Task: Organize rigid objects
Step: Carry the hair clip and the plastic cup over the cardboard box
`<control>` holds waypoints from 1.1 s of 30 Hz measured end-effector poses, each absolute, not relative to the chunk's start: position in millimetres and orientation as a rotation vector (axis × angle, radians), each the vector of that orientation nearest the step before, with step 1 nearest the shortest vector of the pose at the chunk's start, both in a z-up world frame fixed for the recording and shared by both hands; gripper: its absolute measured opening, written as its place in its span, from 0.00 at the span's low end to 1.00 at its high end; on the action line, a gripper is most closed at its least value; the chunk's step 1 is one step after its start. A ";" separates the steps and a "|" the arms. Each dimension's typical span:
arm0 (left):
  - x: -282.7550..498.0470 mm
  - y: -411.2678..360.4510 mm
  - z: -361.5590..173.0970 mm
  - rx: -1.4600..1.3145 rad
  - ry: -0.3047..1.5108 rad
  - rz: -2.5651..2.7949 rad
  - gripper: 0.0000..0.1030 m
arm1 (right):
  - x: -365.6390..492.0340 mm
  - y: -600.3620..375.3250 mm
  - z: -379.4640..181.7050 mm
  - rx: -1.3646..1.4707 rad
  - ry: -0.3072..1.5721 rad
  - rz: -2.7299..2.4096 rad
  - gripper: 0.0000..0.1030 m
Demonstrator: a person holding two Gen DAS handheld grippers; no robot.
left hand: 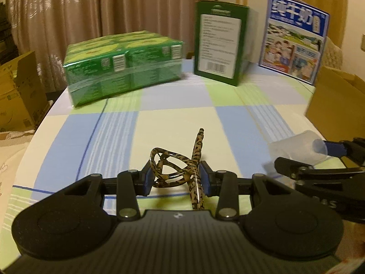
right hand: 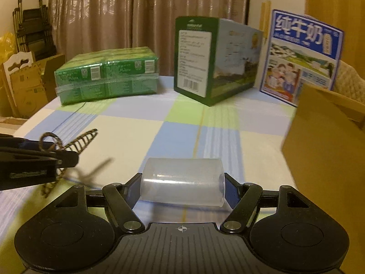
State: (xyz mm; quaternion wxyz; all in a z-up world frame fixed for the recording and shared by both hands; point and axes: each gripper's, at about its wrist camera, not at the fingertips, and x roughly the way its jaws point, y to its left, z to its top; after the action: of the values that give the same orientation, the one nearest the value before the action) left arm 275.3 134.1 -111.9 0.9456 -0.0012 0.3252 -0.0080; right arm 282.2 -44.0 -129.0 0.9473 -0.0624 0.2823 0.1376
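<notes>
Left wrist view: my left gripper [left hand: 175,179] clamps folded glasses [left hand: 180,164] over the near surface [left hand: 173,118]; my right gripper [right hand: 182,186] pinches a clear cup [right hand: 182,181] endwise, which could squirt free.

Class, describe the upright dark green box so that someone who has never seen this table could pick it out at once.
Start at the checked tablecloth and look to its far edge, before the curtain. Three packages line up there: a flat shrink-wrapped green pack, then the upright dark green box, then a blue milk carton. Only the box has a white label with a barcode facing us.
</notes>
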 end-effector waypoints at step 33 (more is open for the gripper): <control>59.8 10.9 23.0 -0.101 0.605 -0.029 0.34 | 64.2 -190.3 19.6 -0.020 0.468 0.248 0.67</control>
State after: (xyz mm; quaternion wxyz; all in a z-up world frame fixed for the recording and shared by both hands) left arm 59.8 10.9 23.0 0.9533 -0.0496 0.2977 -0.0144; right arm 64.2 -190.3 19.6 0.9651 -0.0099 0.2311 0.1226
